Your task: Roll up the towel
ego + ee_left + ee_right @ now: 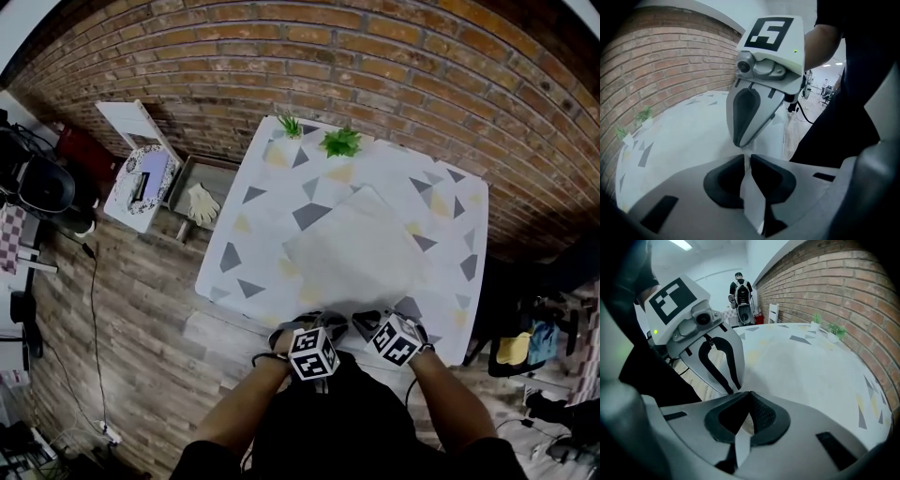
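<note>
Barely visible: near edge of towel (361,248) behind left gripper (312,321), right gripper (367,319).

The towel (361,248) is being borne flat on the middle of the table (253,234), and a plant (340,142) and a second plant (290,125) are being kept at the table's far edge. A glove (201,202) is being kept left of the table.

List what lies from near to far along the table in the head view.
Nearest, left gripper and right gripper side by side, then towel, bigger potted plant, brick wall.
</note>
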Tool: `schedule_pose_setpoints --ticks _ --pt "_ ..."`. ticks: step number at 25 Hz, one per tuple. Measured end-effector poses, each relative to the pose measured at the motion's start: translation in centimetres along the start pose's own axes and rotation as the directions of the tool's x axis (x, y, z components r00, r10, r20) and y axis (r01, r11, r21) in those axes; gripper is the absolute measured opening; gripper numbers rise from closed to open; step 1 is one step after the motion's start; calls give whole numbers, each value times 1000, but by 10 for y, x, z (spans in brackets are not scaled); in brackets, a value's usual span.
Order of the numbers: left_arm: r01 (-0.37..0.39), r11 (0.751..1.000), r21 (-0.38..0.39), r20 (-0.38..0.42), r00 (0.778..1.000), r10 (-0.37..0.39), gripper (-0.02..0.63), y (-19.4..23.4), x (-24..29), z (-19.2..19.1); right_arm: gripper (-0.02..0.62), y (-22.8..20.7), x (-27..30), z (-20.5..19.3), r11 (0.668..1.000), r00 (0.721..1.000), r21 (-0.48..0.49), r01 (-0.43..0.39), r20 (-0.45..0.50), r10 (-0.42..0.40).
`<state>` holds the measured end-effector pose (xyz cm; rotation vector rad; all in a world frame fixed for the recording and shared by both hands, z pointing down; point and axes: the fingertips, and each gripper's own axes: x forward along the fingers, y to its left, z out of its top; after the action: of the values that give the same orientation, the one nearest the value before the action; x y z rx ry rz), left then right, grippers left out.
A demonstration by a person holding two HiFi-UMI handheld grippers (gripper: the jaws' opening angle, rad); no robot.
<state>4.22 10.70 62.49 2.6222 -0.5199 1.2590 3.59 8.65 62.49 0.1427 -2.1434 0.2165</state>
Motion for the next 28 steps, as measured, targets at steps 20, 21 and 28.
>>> schedule_pose_setpoints --ticks 20,21,28 --pt "12 995 100 -78 997 -4 43 -2 14 -6 57 -9 -15 -5 999 999 -14 47 10 -46" --pt "19 996 92 -78 997 -11 41 -2 14 -6 66 -4 -17 -6 998 999 -39 43 7 -42" --pt "51 998 44 -67 997 -48 34 0 10 -3 117 22 -12 -18 986 999 -166 18 -45 -26"
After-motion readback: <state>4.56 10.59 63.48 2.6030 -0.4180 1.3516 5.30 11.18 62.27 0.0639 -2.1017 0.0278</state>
